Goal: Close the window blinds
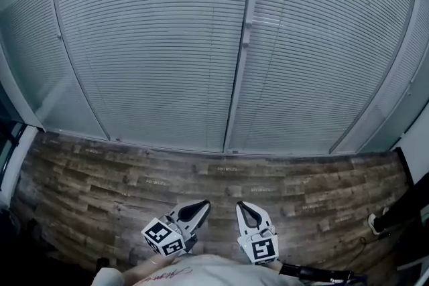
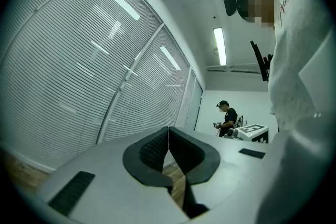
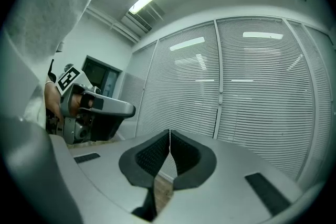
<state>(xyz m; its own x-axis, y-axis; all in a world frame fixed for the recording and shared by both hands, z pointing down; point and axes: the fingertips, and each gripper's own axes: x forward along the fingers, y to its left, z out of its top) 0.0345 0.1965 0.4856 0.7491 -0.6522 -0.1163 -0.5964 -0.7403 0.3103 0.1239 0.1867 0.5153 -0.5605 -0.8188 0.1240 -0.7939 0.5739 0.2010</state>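
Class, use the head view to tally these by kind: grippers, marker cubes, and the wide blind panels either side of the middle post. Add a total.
Grippers: 2 (left gripper, right gripper)
Marker cubes: 2 ()
Wide blind panels: 2 ()
Total: 6

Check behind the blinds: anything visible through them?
Nothing. The blinds show only slats and reflected ceiling lights, split by a vertical frame post. Whatever lies behind is fully covered.
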